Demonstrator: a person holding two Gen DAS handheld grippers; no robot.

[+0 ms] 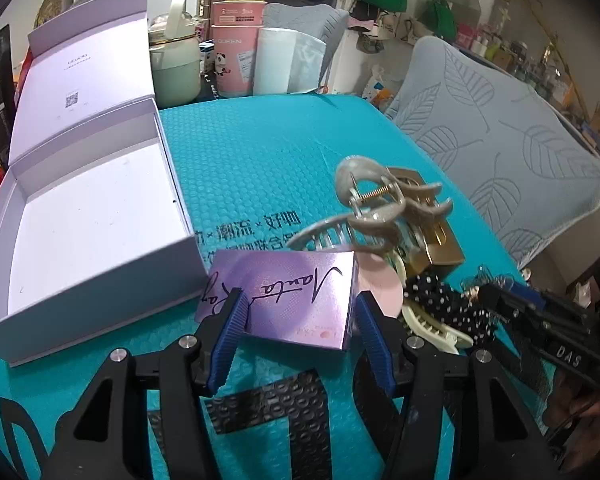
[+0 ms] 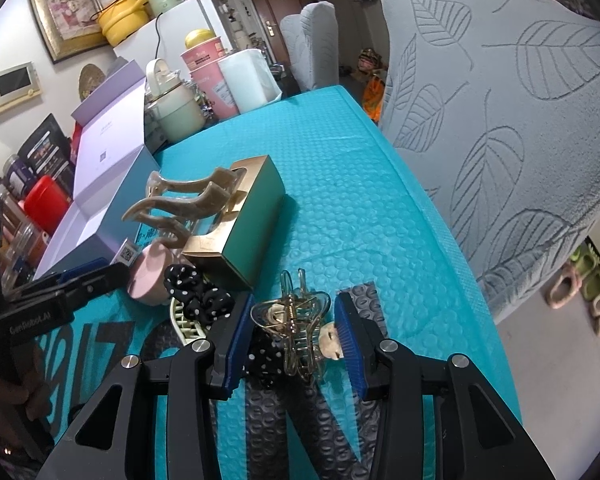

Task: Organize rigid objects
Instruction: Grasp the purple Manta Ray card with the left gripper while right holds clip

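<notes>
The lilac box (image 1: pixel 288 300) lies just beside the open white gift box (image 1: pixel 100 216), whose tray holds nothing, on the teal mat (image 1: pixel 260 152). The left gripper (image 1: pixel 300 312) clamps the lilac box between its 2 blue pads. In the right view, the right gripper (image 2: pixel 296 330) grips a clear gold hair claw (image 2: pixel 296 332) near the mat's right edge; open mat lies beyond.

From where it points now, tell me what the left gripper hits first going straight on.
The purple box, already between the left gripper's fingers; beyond it probably the pale hair claw, though depth is unclear.
</notes>
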